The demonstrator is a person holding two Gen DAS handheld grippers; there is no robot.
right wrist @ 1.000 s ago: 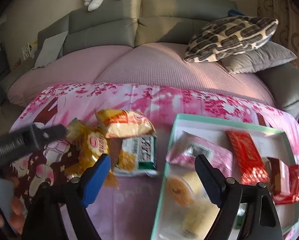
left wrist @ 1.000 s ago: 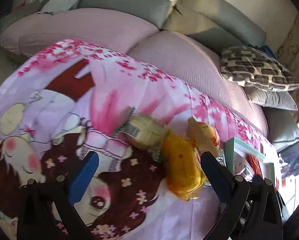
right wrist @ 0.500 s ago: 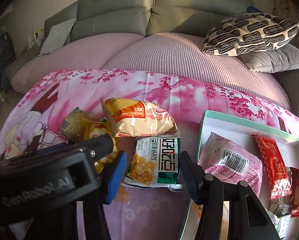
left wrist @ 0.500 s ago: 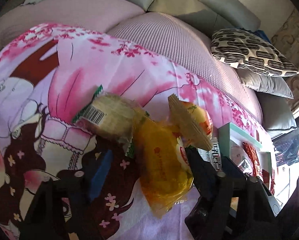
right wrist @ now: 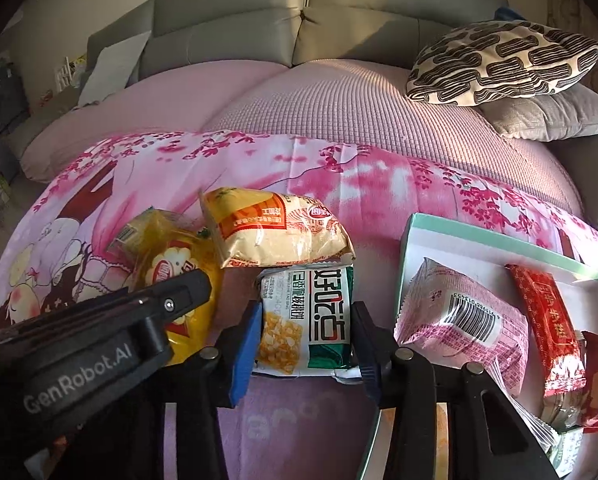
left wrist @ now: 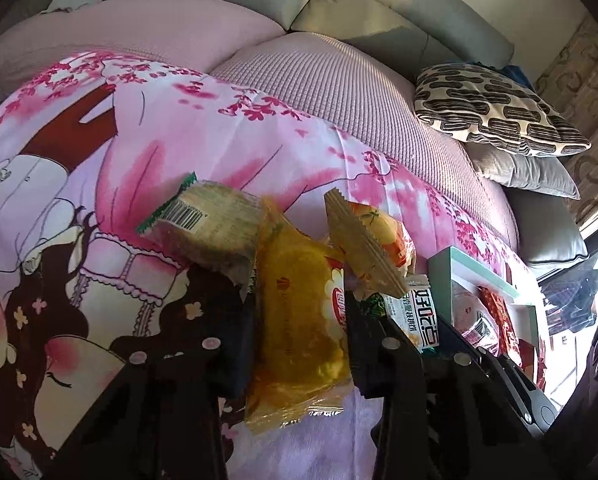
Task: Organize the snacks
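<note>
While both grippers sit low over the pink cartoon-print sheet (right wrist: 339,168), the left gripper (left wrist: 299,340) has its jaws clamped on the yellow snack pack (left wrist: 299,332). Right gripper (right wrist: 305,344) jaws are closing, pressed on both sides of the green-and-white snack pack (right wrist: 307,316), just left of the teal-rimmed box (right wrist: 499,246) holding a pink packet (right wrist: 463,320) and a red packet (right wrist: 547,316).

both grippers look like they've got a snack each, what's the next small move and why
Probably lift both straight up a little. The left gripper is shut on the yellow packet; the right gripper's jaws are closing, pads against the green-and-white packet. The orange-and-cream packet overlaps the green-and-white one's far edge, so a short lift should free it before carrying to the box beside it.
</note>
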